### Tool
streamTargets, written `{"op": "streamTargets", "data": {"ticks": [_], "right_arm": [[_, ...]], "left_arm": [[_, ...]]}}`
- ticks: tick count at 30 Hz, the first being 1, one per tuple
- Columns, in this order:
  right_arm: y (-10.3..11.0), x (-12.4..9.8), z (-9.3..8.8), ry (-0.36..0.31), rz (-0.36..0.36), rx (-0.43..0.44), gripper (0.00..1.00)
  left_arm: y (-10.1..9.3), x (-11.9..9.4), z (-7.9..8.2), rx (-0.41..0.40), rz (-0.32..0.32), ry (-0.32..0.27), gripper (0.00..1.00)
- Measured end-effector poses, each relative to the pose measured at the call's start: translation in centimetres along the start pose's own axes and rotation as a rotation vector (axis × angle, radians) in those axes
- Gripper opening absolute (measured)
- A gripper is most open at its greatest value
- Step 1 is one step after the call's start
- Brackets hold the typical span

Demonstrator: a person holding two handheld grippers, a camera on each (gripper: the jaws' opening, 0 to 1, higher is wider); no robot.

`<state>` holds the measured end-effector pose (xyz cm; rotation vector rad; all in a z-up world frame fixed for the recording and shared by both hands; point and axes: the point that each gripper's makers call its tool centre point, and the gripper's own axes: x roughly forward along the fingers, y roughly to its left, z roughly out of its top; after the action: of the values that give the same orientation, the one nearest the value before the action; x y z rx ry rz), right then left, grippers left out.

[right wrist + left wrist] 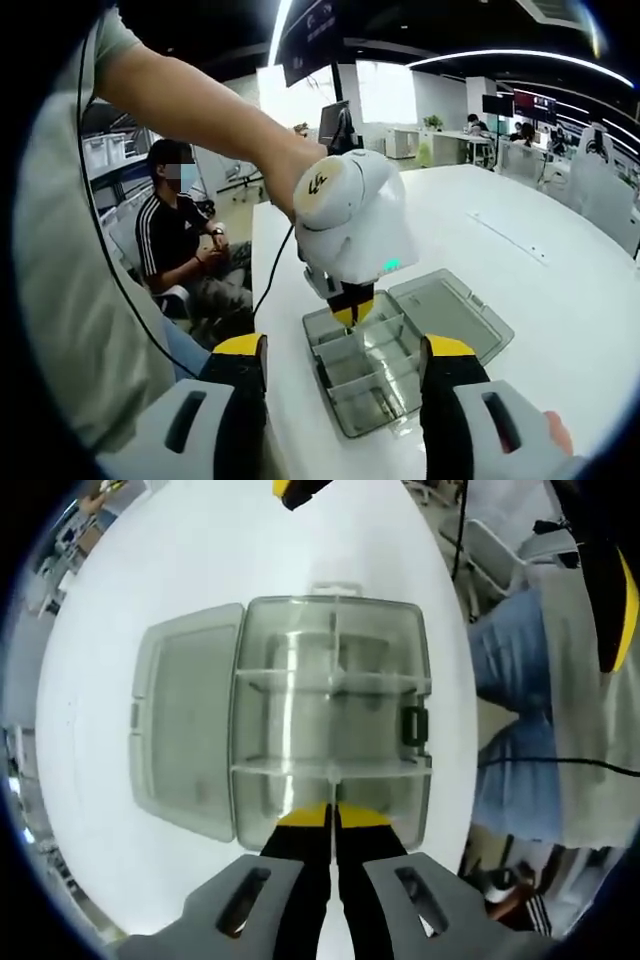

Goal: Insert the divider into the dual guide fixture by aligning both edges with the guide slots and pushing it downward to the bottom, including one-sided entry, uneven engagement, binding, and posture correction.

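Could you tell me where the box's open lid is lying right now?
In the left gripper view the lid lies flat on the white table, hinged to the box's left side.

The white table (100,630) lies bare on the far side of the clear compartment box (330,720), leaving open room to approach there. The box's open lid (185,730) lies flat beside it and blocks that flank. Upright dividers (330,770) split the box interior into narrow cells. The left hand-held gripper (352,312) occupies the space over the box. A seated person (185,245) is near the table's edge.
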<state>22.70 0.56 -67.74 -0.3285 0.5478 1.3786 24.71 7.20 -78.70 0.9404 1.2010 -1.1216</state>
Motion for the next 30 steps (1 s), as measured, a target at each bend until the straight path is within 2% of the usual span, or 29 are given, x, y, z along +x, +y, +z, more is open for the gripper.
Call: {"op": "streamTargets", "data": {"ticks": [13, 16, 20, 26, 30], "right_arm": [[-0.3, -0.3, 0.2, 0.021, 0.000, -0.016, 0.59], [-0.4, -0.4, 0.2, 0.022, -0.002, -0.016, 0.60], [-0.5, -0.3, 0.1, 0.026, -0.001, -0.018, 0.60], [-0.6, -0.3, -0.2, 0.035, 0.000, -0.016, 0.60], [-0.6, -0.2, -0.3, 0.043, 0.002, -0.022, 0.60]], "left_arm": [[0.0, 0.5, -0.1, 0.026, 0.014, -0.020, 0.00], [0.1, 0.6, -0.2, 0.000, 0.018, -0.036, 0.00], [0.1, 0.7, -0.5, 0.008, 0.023, -0.047, 0.00], [0.5, 0.3, -0.6, -0.047, 0.031, -0.102, 0.07], [0.7, -0.5, -0.3, -0.108, 0.041, -0.178, 0.10]]}}
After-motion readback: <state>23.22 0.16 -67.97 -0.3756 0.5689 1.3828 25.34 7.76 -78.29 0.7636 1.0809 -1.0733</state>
